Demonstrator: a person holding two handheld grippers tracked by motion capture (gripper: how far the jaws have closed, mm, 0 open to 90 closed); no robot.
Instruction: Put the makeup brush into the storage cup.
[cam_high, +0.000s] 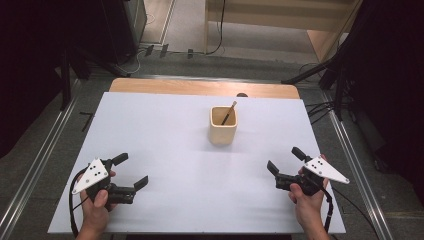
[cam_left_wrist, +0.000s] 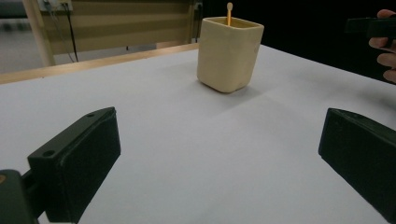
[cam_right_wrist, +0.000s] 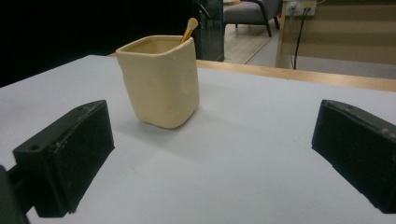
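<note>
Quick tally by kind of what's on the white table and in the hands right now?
Cups: 1, the cream cup
Sticks: 1, the stick standing in the cup
Grippers: 2, the left gripper and the right gripper, both open and apart from the cup
Total: 4

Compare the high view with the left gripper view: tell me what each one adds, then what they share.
High view alone: the whole white table at once, the left gripper and right gripper open near its front corners, both grey plates, and the cup's inside from above. Left gripper view alone: the cup's side wall close up, framed between its own wide-apart jaws, with a wooden panel behind the table. Shared: the cream cup standing upright with the thin stick leaning inside, untouched by either gripper.
</note>
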